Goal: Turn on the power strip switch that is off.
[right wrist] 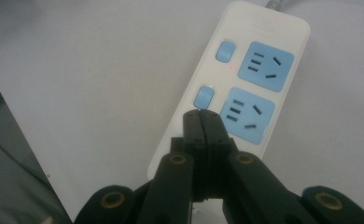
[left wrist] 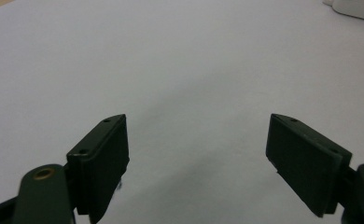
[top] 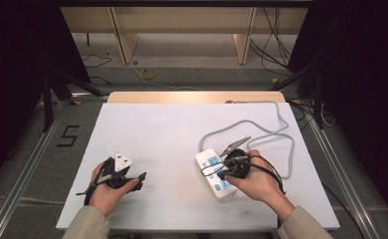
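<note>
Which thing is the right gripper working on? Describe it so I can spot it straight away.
On the white table, look at the near right part, under the right gripper. There lies a white power strip with a grey cable looping off behind it. Its light blue sockets and switches set it apart; the shut jaws point at its switch side.

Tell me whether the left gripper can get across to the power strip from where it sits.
Probably yes. The left gripper has open jaws with only bare white table between it and the power strip. The right gripper, shut, already sits over the strip's near end, so that end is crowded.
</note>
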Tool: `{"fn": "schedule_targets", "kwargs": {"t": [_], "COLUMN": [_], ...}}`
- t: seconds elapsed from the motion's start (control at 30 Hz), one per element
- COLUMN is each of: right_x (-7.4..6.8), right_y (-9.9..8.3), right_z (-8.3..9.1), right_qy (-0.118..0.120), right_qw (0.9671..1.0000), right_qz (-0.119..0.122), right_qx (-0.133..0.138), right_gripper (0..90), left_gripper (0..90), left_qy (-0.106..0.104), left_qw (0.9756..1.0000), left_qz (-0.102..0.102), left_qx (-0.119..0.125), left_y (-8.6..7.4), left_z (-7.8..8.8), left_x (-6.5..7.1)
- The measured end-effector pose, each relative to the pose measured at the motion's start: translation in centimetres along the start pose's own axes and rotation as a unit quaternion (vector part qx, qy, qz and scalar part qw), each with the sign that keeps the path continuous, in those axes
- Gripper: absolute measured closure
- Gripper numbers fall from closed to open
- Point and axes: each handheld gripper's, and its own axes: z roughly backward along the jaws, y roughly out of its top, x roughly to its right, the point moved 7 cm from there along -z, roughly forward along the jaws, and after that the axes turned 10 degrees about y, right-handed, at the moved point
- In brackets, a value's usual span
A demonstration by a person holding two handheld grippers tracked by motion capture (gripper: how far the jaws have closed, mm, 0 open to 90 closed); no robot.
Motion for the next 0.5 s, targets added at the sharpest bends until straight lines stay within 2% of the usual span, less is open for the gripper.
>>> {"fn": "schedule_targets", "kwargs": {"t": [0.5], "right_x": [-0.14], "right_y": [0.13], "right_z": [-0.55], "right_qy": [0.004], "right_qw": [1.0000], "right_qz": [0.000], "right_qx": [-0.009], "right_gripper": [90.0], "left_gripper": [21.2], "left_qy": [-0.001], "left_qw": [1.0000], "left_qz": [0.000], "left_qx": [-0.001], "left_y": [0.00], "left_z": [0.01], "left_x": [0.05]}}
